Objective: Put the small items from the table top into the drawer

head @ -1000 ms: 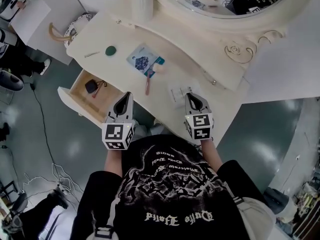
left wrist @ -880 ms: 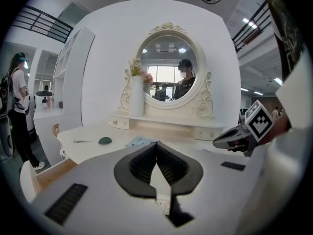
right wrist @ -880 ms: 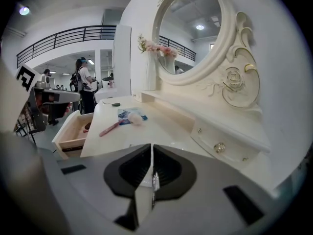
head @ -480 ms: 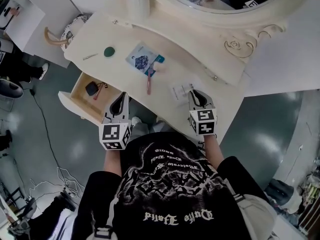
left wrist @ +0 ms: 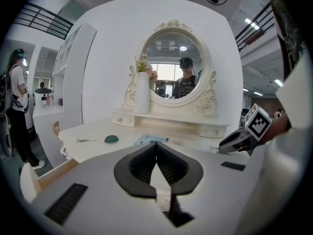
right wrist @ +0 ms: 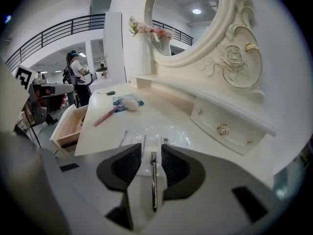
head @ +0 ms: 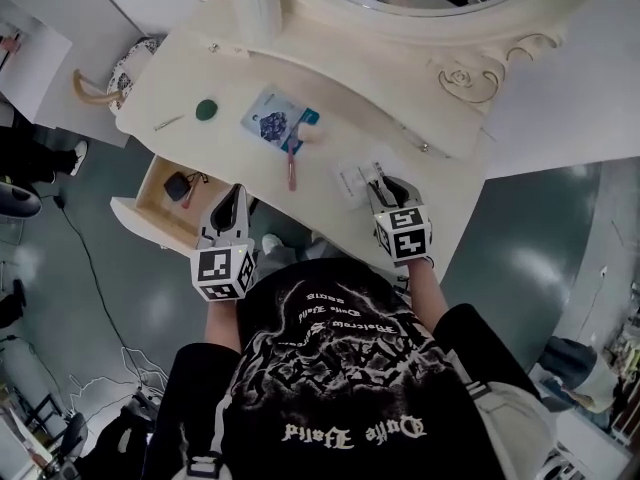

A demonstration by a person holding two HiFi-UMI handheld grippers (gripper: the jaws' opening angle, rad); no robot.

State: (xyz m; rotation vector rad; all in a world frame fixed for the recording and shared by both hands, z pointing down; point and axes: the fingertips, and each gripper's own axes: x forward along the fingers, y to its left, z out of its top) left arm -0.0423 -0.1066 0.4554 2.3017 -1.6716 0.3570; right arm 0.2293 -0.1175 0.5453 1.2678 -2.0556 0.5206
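Packet (head: pixel 358 178) first: a flat, clear plastic one. It lies on the table (head: pixel 220 68) close to the front edge, on the person's right. The right gripper (head: pixel 380 182) is down over it with its jaws part open. The packet's near end shows in the gap between them, with nothing pinched yet so far as I can see. The left gripper (head: pixel 236 192) hangs off the table's front, by the right side of the open drawer (head: pixel 140 218), its jaw tips together on nothing. A dark item (head: pixel 180 186) already lies in the drawer. Further in on the table there's a pink brush (head: pixel 291 168), its fluffy head at a blue card (head: pixel 272 123). Off toward the far left are a green lump (head: pixel 206 109) and a thin pin (head: pixel 167 123), all well apart from the packet. The mirror (head: pixel 420 18) stands behind the lot. What I'd worry about is that packet. It looks thin, slick and flat to the surface, so the jaws could close over it and catch nothing. They could also skid it about, and a drag backward could take it off the front edge. If only a corner is caught, it may droop or slip loose on the long carry across to the drawer at the other side. A floppy end could then catch the drawer's rim rather than drop in. The left gripper sits near that path too, so the two might knock.
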